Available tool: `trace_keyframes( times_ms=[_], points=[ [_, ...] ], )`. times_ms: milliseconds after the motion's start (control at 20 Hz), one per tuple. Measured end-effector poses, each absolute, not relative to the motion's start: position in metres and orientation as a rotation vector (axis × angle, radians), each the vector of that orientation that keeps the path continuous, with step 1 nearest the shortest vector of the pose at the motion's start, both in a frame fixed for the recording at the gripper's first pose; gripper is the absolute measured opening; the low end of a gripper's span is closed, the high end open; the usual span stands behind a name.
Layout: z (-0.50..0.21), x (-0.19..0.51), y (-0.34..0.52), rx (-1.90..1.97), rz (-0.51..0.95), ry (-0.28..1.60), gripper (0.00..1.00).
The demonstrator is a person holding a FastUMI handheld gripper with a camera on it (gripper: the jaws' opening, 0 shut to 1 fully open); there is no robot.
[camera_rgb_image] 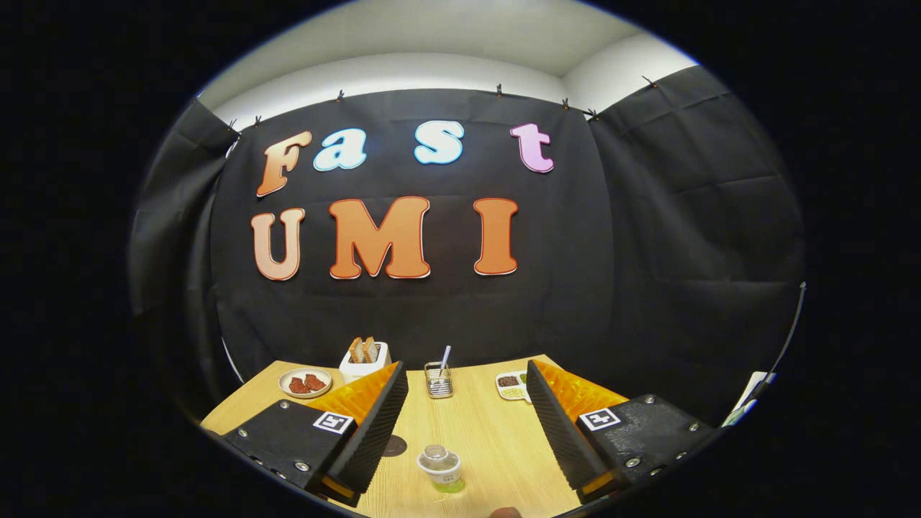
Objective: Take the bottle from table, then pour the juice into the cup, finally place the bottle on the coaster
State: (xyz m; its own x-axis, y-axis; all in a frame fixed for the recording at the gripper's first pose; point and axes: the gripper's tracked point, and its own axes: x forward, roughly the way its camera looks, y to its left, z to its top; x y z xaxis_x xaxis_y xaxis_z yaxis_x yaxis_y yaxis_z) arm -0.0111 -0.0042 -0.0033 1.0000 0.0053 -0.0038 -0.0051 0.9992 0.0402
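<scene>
wooden bench carried a small juice bottle between the wide-open, empty hand-held gripper. lowering squarely before closing on its body seemed wisest, avoiding the dark coaster.

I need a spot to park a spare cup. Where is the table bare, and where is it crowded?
Bare wood lies between the open tongs, from the bottle up to the wire holder. The far edge is crowded: meat plate, toaster, holder, snack dish. A dark coaster sits left of the bottle.
</scene>
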Motion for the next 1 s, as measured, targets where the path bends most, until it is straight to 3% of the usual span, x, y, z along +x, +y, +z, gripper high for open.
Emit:
trace_keyframes(
  times_ms=[500,1000],
  points=[
    [-0.046,0.001,0.029,-0.003,0.084,0.049,0.98],
    [-0.167,0.019,0.034,0.012,0.109,0.247,0.99]
  ],
)
